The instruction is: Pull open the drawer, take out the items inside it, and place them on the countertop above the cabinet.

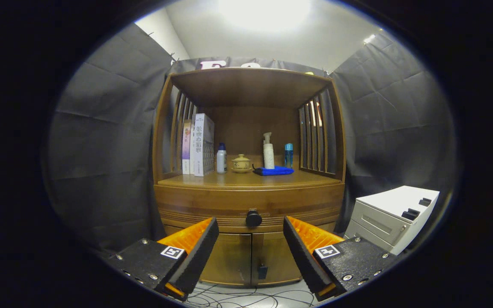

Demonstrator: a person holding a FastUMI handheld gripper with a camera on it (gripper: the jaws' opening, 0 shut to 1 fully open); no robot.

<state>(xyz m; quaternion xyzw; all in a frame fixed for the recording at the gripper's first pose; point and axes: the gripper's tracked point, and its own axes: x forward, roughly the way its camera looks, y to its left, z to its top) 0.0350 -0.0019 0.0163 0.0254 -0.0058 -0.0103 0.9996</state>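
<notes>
Gripper view: your gripper (250,233) is spread wide, fingers holding nothing, well short of the wooden cabinet (250,256). The drawer (212,204) is fully closed; its dark round knob (253,218) sits at 12 o'clock between the fingertips, beyond them. Countertop (238,179) above carries books (198,144) at 11, then a white bottle (221,158), a lidded ceramic cup (241,164), a pump bottle (268,150) behind a folded blue cloth (274,170), and a blue bottle (288,155). A white box unit (390,216) stands at 3 o'clock of the cabinet. Cables (246,296) lie on the floor.
</notes>
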